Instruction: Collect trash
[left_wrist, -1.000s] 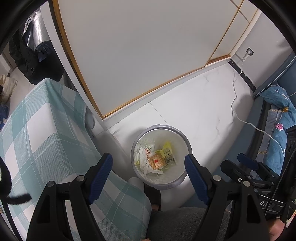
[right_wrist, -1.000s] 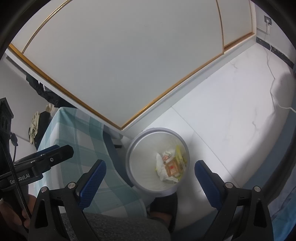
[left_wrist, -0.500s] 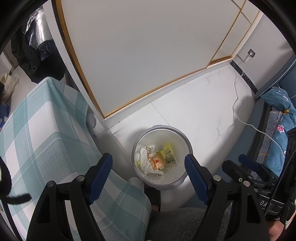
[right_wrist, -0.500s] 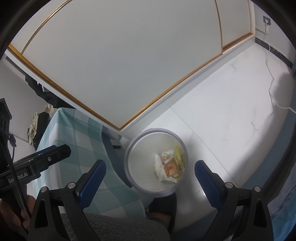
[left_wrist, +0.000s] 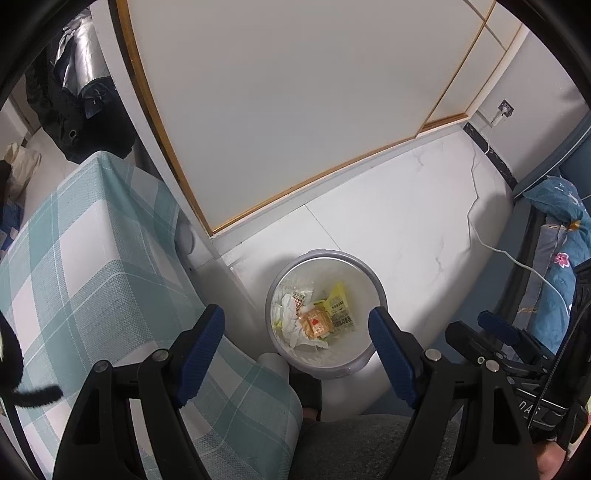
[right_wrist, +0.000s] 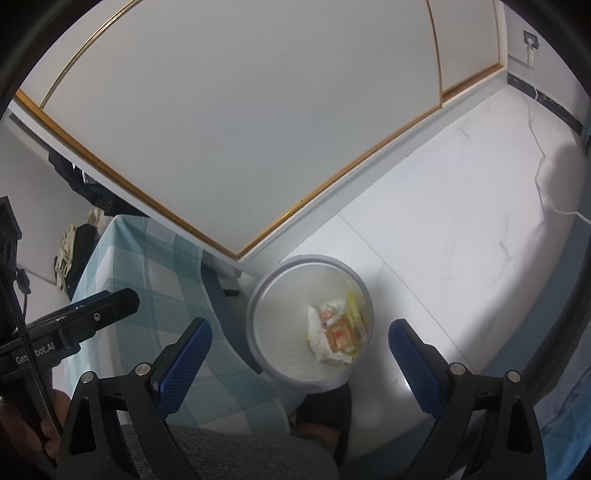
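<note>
Both my hand-held grippers, left (left_wrist: 297, 334) and right (right_wrist: 300, 345), are wide apart and hold nothing. The bin (left_wrist: 364, 269) on the floor has wrappers (left_wrist: 319, 323) inside.

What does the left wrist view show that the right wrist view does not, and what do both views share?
Only the left wrist view shows the blue floral bedding and the right gripper. Only the right wrist view shows the left gripper from the side. Both share the trash bin with wrappers, the checked cloth and the white cable.

Both grippers (left_wrist: 297, 332) (right_wrist: 300, 350) agape, downward-pointing
</note>
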